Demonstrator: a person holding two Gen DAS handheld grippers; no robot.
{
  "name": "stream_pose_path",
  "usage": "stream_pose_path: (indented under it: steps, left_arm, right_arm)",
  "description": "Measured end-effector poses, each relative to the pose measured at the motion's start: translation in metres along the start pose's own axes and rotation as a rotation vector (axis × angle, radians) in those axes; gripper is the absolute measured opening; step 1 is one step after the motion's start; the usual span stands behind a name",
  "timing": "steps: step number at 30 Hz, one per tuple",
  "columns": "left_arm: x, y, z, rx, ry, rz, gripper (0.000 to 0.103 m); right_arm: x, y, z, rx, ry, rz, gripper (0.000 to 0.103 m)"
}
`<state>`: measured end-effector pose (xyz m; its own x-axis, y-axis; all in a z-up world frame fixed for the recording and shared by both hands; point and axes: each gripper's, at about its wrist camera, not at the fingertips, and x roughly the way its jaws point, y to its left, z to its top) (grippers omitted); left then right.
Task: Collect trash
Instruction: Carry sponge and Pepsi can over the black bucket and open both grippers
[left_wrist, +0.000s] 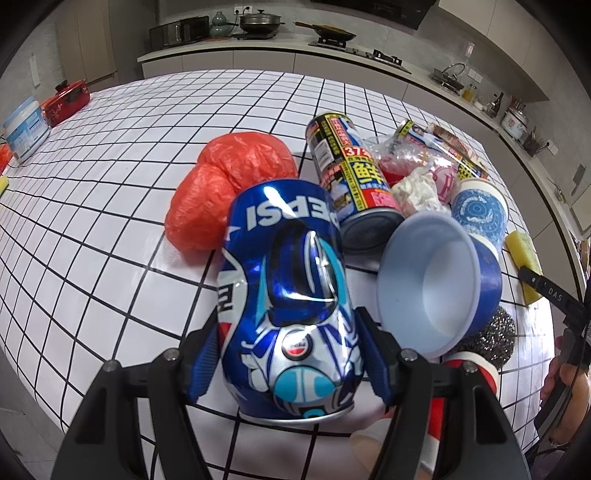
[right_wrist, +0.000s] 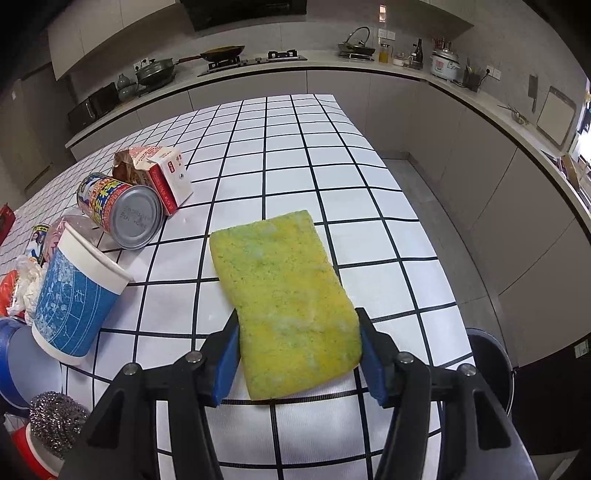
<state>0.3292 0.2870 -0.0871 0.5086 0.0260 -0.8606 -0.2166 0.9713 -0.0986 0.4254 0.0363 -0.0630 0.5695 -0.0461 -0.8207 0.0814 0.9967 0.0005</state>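
Observation:
A dented blue Pepsi can (left_wrist: 291, 295) lies lengthwise between the blue pads of my left gripper (left_wrist: 290, 354), which is shut on its sides just above the white checked table (left_wrist: 110, 240). In the right wrist view a yellow-green sponge (right_wrist: 284, 295) lies flat on the table (right_wrist: 332, 166) between the pads of my right gripper (right_wrist: 297, 354). The jaws stand at its two long edges without denting it, so the gripper is open. A black finger (left_wrist: 546, 291) of the right gripper shows beside the sponge (left_wrist: 521, 266) at the right edge of the left wrist view.
Right of the can lies a trash pile: a red plastic bag (left_wrist: 229, 184), two printed tins (left_wrist: 347, 170) (right_wrist: 122, 210), a blue bowl (left_wrist: 436, 284), a paper cup (right_wrist: 77, 291), a carton (right_wrist: 162, 173), wrappers and a steel scourer (right_wrist: 55, 421). Kitchen counters run behind.

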Motion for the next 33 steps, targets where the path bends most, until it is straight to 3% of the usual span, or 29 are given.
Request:
stream_pose_path:
  steps: [7, 17, 22, 25, 30, 33]
  left_arm:
    - [-0.006, 0.002, -0.002, -0.008, -0.027, -0.005, 0.068]
    - [-0.055, 0.014, -0.010, -0.070, -0.192, 0.016, 0.068]
    - [-0.096, -0.009, -0.023, -0.038, -0.275, 0.020, 0.068]
    - [-0.115, -0.037, -0.029, 0.029, -0.292, -0.038, 0.068]
    - [-0.106, -0.101, -0.036, 0.169, -0.237, -0.241, 0.068]
    - [-0.091, -0.144, -0.045, 0.255, -0.184, -0.353, 0.068]
  right_arm:
    - [-0.006, -0.012, 0.000, 0.054, -0.011, 0.054, 0.052]
    - [-0.040, -0.013, -0.006, 0.036, -0.074, 0.119, 0.051]
    - [-0.069, -0.029, -0.009, 0.015, -0.134, 0.140, 0.051]
    - [-0.086, -0.053, -0.015, 0.032, -0.162, 0.121, 0.051]
    - [-0.108, -0.114, -0.043, 0.136, -0.180, -0.002, 0.051]
    - [-0.113, -0.151, -0.065, 0.202, -0.147, -0.077, 0.051]
